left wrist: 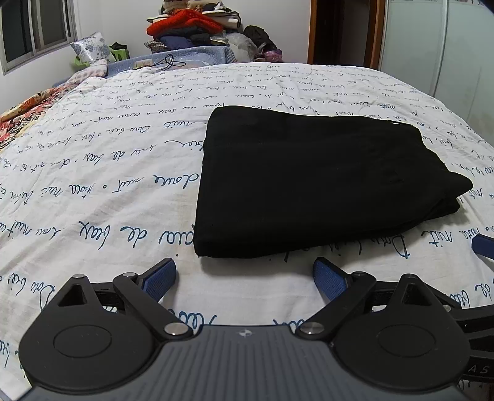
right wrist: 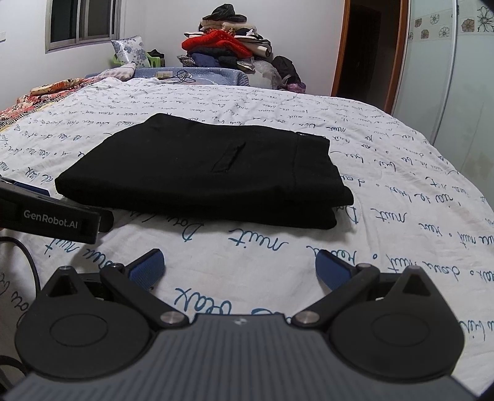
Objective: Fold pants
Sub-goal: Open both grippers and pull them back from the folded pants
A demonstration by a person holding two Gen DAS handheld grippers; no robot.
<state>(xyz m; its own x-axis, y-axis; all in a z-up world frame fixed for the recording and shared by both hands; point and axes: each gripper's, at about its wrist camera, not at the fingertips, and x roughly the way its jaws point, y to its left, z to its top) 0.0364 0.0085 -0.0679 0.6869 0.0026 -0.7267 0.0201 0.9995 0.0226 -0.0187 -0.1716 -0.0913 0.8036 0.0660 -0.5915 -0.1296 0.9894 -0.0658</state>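
The black pants (left wrist: 308,185) lie folded into a flat rectangular stack on the white bedspread with blue script (left wrist: 108,172). They also show in the right wrist view (right wrist: 210,172), with a pocket seam on top. My left gripper (left wrist: 244,277) is open and empty, just short of the stack's near edge. My right gripper (right wrist: 239,266) is open and empty, a little back from the stack's near edge. The left gripper's body (right wrist: 52,212) shows at the left of the right wrist view, beside the stack.
A pile of clothes (left wrist: 191,27) with a red knit on top stands past the far end of the bed. A floral pillow (left wrist: 91,46) and patterned fabric (left wrist: 27,114) lie far left. A wooden door frame (right wrist: 398,52) and a wardrobe (right wrist: 454,61) stand right.
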